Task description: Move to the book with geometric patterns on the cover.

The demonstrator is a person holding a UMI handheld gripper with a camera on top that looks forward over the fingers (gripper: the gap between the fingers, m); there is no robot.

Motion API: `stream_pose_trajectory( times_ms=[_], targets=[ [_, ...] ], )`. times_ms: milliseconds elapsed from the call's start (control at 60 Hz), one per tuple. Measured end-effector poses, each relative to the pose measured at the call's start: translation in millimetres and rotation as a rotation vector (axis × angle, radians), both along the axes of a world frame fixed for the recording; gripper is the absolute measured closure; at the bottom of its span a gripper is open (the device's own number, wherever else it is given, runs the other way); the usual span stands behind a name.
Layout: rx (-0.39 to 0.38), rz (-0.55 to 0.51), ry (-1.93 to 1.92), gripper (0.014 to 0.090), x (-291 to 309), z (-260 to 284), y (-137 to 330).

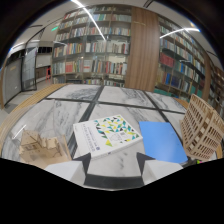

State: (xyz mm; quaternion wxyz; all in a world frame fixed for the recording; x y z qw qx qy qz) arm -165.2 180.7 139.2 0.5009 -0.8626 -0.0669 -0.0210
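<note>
While my two dark fingers (pixel 86 161) stand apart with bare marble between their tips, nothing is gripped in my gripper (pixel 114 161). Just ahead of the tips, touching neither, lies the book (pixel 109 135) flat on the table (pixel 50 117), its white cover printed with a patch of yellow, green and dark triangles. It sits a little turned, one corner reaching toward the left finger. Just beside it on the right lies a blue sheet (pixel 161 140), flat, its edge meeting or slipping under the book; I cannot tell which. Left of the fingers stands a small wooden model (pixel 41 146) like a little house, near the book but apart from it. To the right, beyond the blue sheet, rises a taller wooden lattice model (pixel 201 127), upright. Marble slabs run on behind them, split by dark seams, with a wood rim at the left edge. Well beyond the table stand tall bookshelves (pixel 95 50) around a wood panel (pixel 141 50), under strip lights (pixel 90 17).
</note>
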Motion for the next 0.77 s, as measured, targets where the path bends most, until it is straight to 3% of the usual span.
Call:
stream_pose_trajectory(
  times_ms=[267, 767],
  targets=[
    [-0.063, 0.010, 0.018, 0.0192, -12.6, -38.1, 83.5],
    [-0.110, 0.013, 0.001, 0.0191, -12.9, -66.6, 103.0]
  ],
)
